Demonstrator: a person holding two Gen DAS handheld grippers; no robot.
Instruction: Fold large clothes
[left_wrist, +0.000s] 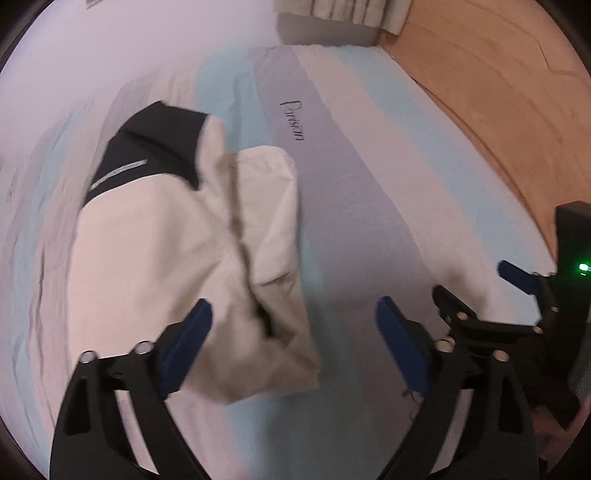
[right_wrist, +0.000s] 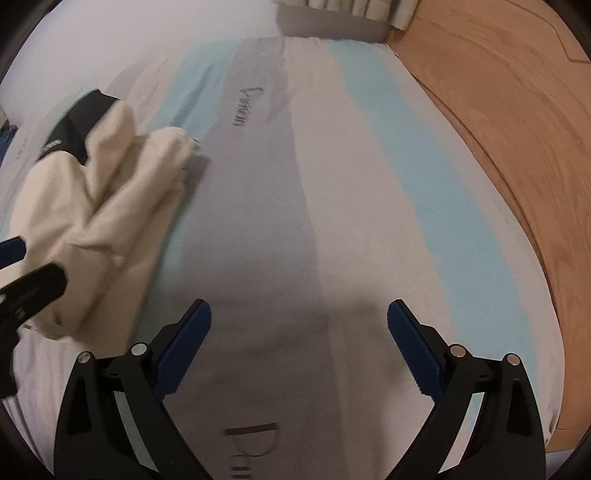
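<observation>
A folded cream garment (left_wrist: 177, 251) with a black panel and a grey stripe lies on the striped bed sheet (left_wrist: 351, 221). My left gripper (left_wrist: 293, 312) hovers above the garment's near end, jaws wide apart and nothing pressed between them. My right gripper (right_wrist: 299, 314) stands open over bare sheet, to the right of the garment (right_wrist: 92, 206). In the left wrist view the right gripper (left_wrist: 480, 286) shows at the right edge. One blue pad of the left gripper's fingers (right_wrist: 11, 251) shows at the left edge of the right wrist view.
The sheet (right_wrist: 332, 184) has grey, pale blue and white stripes with dark lettering. Wooden floor (right_wrist: 498, 110) runs along the bed's right side. A curtain hem (left_wrist: 351, 14) hangs beyond the far end of the bed.
</observation>
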